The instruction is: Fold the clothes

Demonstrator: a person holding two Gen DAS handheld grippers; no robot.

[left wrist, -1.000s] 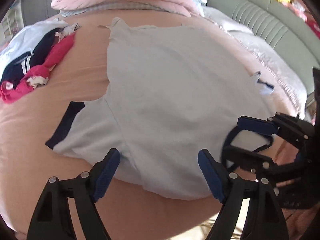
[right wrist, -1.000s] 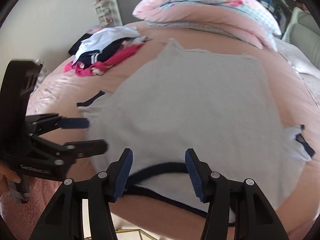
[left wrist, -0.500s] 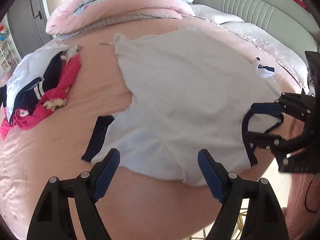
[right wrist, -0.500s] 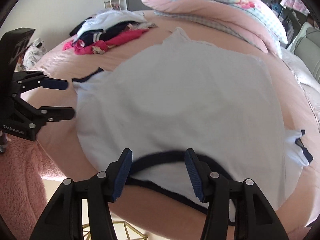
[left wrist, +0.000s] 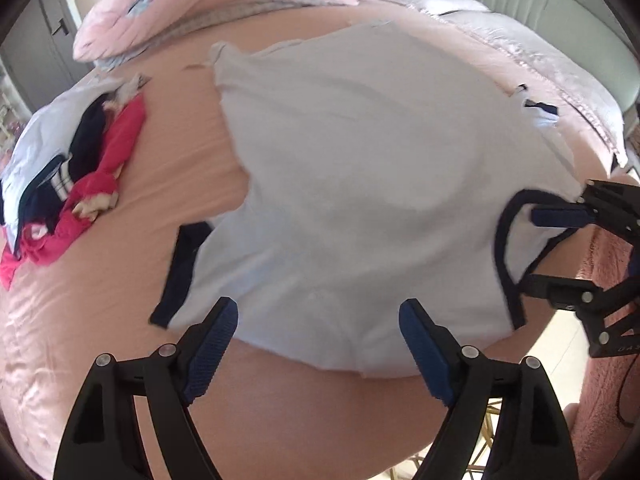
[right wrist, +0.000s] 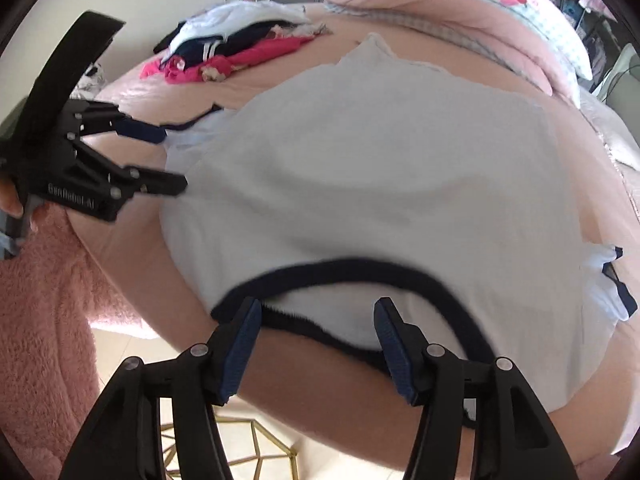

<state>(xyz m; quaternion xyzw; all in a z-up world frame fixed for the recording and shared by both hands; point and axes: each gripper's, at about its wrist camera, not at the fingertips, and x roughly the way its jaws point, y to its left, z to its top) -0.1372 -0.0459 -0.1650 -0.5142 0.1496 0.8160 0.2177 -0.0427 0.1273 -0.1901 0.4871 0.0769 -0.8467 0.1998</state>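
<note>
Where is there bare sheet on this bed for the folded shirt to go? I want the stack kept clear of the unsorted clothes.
A bare strip of pink sheet runs between the white T-shirt and the clothes pile. More lies nearest the left gripper. The far end is crowded by the pink quilt; the pale blanket borders the other side.

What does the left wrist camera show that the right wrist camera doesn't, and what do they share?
Only the left wrist view shows the green padded headboard and the shirt's left sleeve in full, with its navy cuff. Only the right wrist view shows a gold wire frame on the floor and fingers holding the left tongs. Both show the white shirt spread on the pink bed, its navy collar, the clothes pile and the folded quilt.
</note>
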